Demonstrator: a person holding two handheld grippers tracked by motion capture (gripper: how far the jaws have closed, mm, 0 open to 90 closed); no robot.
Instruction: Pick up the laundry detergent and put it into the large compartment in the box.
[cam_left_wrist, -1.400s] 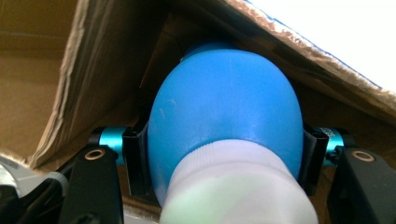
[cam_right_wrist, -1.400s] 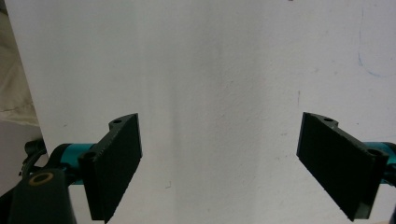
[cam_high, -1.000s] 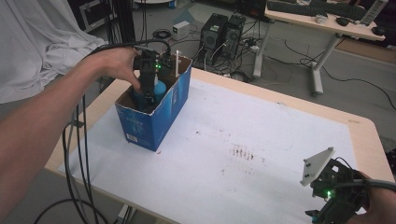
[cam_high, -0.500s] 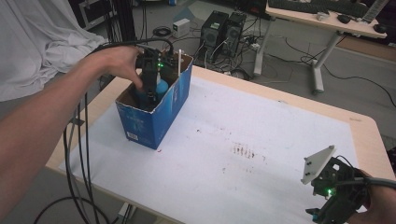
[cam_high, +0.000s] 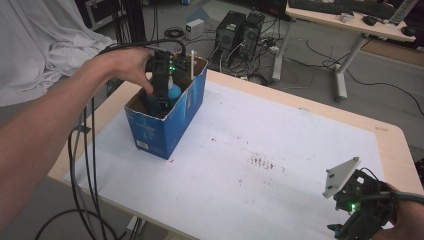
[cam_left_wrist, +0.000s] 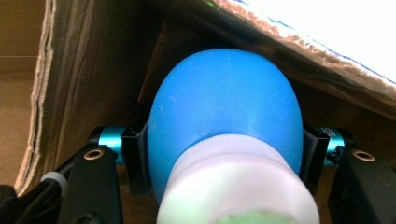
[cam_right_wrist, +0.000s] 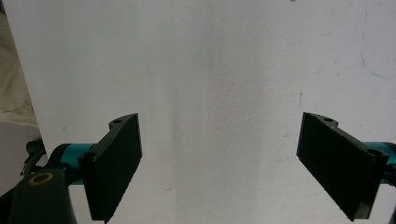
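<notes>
A blue cardboard box (cam_high: 159, 127) stands open-topped at the table's far left. Inside it is a blue bottle (cam_high: 173, 93) with a white cap. My left gripper (cam_high: 161, 87) reaches down into the box, held by a hand. In the left gripper view the blue bottle (cam_left_wrist: 226, 116) sits between the two jaws, which press on its sides, with its white cap (cam_left_wrist: 238, 186) toward the camera. My right gripper (cam_high: 362, 212) hovers near the table's front right corner. In the right gripper view its jaws stand wide apart over the white sheet, and the gripper (cam_right_wrist: 243, 163) holds nothing.
A white sheet (cam_high: 280, 145) covers the wooden table (cam_high: 390, 137), with small dark stains near its middle. A thin white stick (cam_high: 192, 65) rises from the box's far end. Cables hang off the table's left edge. Computer towers and another desk stand behind.
My left gripper and the bottle stay low inside the box, with hardly any movement. The right gripper has held its place.
</notes>
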